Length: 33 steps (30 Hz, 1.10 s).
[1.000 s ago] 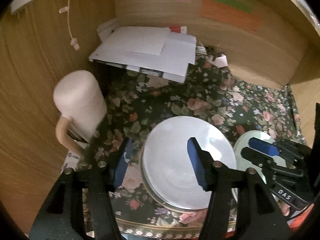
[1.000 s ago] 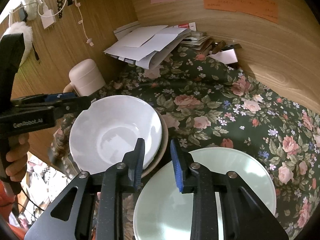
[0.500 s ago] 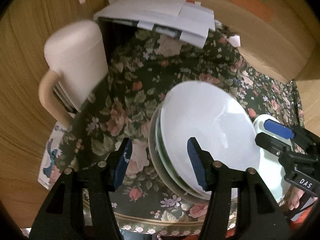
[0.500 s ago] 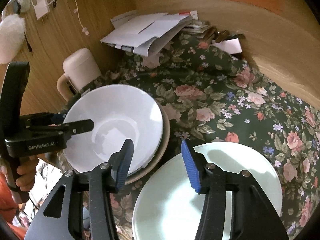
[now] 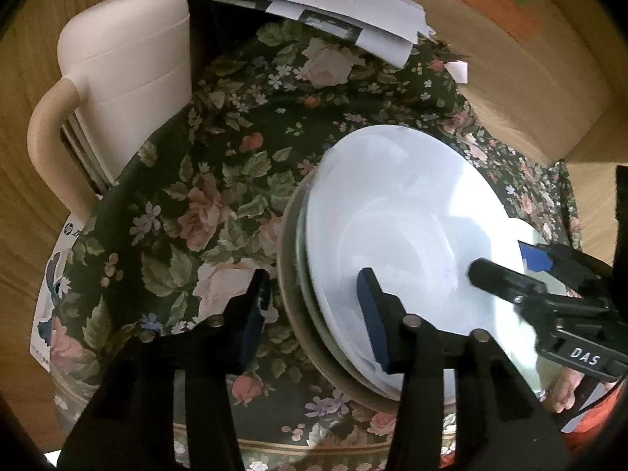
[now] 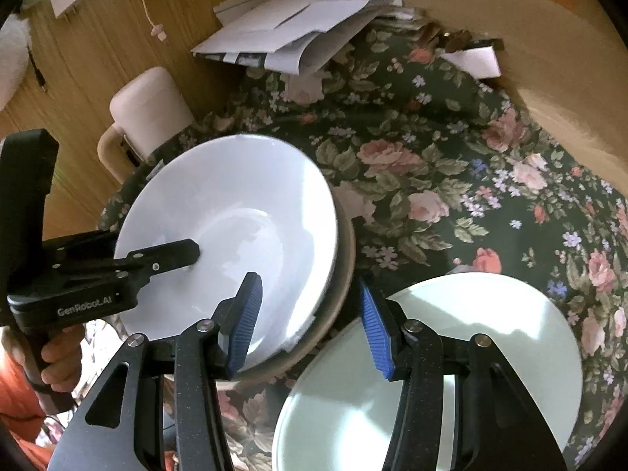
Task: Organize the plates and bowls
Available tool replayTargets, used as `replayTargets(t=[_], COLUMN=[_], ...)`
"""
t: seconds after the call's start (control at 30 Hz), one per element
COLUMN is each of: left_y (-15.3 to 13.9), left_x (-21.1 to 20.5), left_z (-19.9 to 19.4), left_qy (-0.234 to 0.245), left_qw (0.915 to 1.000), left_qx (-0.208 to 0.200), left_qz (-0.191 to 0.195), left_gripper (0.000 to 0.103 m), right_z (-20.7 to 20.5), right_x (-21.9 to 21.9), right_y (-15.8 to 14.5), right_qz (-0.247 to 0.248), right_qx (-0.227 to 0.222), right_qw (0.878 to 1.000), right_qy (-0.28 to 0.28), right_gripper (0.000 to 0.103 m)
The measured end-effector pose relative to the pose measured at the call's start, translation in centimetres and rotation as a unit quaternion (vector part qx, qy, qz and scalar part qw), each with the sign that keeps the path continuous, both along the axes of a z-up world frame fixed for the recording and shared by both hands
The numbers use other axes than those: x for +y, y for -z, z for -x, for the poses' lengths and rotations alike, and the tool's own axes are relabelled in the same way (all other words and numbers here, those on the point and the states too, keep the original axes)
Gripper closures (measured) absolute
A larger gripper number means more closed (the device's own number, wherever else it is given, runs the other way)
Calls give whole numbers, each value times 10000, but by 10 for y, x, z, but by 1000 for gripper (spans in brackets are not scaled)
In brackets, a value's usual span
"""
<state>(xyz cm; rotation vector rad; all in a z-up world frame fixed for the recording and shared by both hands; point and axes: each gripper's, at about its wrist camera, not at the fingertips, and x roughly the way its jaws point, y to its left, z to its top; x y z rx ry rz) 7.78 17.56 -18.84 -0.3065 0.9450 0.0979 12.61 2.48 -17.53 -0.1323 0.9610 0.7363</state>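
A white bowl (image 5: 408, 235) (image 6: 227, 231) sits on top of a stack with a pale green dish and a tan plate (image 5: 290, 302) (image 6: 341, 286) under it. My left gripper (image 5: 314, 314) is open and straddles the stack's left rim, one finger inside the bowl, one outside. My right gripper (image 6: 310, 322) is open and straddles the stack's right rim. It also shows in the left wrist view (image 5: 510, 271). A pale green plate (image 6: 463, 357) lies to the right of the stack.
A dark floral cloth (image 6: 451, 165) covers the table. A cream jug with a handle (image 5: 121, 74) (image 6: 145, 110) stands at the left. Loose white papers (image 6: 294, 27) lie at the back. Wooden walls (image 6: 530, 39) close in the left and back.
My left gripper moved down and in to straddle the bowl stack's left rim. My right gripper opened wider and shifted left from the green plate to the stack's right rim.
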Motion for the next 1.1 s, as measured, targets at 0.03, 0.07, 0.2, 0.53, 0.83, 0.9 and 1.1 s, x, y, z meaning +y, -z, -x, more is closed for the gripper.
replayTargets(t=[0.03,0.07,0.2,0.53,0.83,0.9,1.1], left_y=[0,0,-1,-5,-13,-20,-38], left_x=[-1,-3,-7,-14,-21,-25,-40], left_z=[0,0,0,-3,-5,-4,-6], left_qy=[18,56,76,-131,-44,-12,110], left_qw=[10000,10000,9998,9994,9997,9996,9986], left_qx=[-21,-56,-125,-160,-185,-262,-471], left_qz=[-13,-42,-122,-278,-130,-141,-191], left_gripper=[62,64,66,66,66,66,66], right_z=[0,-1,-1,-10,-9,-8,-3], right_x=[2,4,10,4,-10,-15,-35], right_y=[2,4,7,7,-9,-15,-33], right_qz=[7,22,122,-40,-234,-302,-475], right_qx=[29,50,15,217,20,-51,-272], right_qw=[10000,10000,9999,9995,9987,9982,9962], right_qy=[-18,-31,-30,220,457,516,680], right_gripper=[57,58,59,62,62,62,62])
